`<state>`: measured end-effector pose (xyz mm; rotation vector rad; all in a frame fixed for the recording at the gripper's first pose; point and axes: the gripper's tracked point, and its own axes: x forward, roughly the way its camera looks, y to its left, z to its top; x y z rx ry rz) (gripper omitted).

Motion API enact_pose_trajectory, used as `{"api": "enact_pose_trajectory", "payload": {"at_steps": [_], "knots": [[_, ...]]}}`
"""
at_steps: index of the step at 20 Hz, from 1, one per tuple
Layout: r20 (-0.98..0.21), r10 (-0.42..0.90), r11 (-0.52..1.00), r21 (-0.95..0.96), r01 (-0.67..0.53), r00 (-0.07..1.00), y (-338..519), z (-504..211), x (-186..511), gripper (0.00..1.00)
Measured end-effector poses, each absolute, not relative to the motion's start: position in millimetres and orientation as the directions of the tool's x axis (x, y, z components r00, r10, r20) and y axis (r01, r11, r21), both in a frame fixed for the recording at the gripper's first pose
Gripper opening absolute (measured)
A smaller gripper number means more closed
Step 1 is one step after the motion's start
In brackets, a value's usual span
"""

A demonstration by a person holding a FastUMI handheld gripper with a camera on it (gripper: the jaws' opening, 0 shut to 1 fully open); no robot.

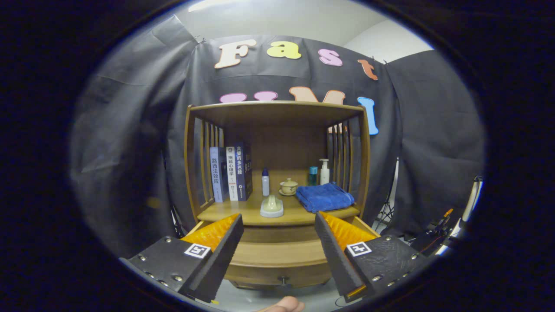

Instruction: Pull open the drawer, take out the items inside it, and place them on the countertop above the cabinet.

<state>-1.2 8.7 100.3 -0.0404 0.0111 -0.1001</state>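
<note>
The gripper (277, 234) hangs with fingers spread wide and holding nothing, above the pulled-open drawer (277, 255) of a wooden cabinet (277, 143); the drawer's contents cannot be made out. On the countertop (243, 213) above stand three books (231, 172), a small bottle (265, 182), a lidded cup (288, 186) and a folded blue towel (324, 196).

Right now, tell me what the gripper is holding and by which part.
Nothing is held. The gripper is open, its fingers spread apart with only air between them, above the drawer, whose knob lies below, untouched.
</note>
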Motion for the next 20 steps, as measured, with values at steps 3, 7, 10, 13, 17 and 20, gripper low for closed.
{"api": "enact_pose_trajectory", "payload": {"at_steps": [3, 7, 10, 13, 17, 20], "knots": [[0.006, -0.100, 0.993, -0.059, 0.100, 0.995, 5, 85, -4, 0.98], [-0.013, -0.123, 0.989, -0.078, 0.121, 0.992, -8, 46, -8, 0.98], [-0.061, -0.123, 0.991, -0.063, 0.120, 0.990, -19, 5, 5, 0.98], [-0.129, -0.144, 0.988, -0.074, 0.136, 0.981, -32, -36, 14, 0.98], [-0.186, -0.125, 0.991, -0.075, 0.113, 0.975, -27, -68, 25, 0.99], [-0.209, -0.120, 0.990, -0.095, 0.102, 0.971, -24, -83, 32, 0.99]]}}
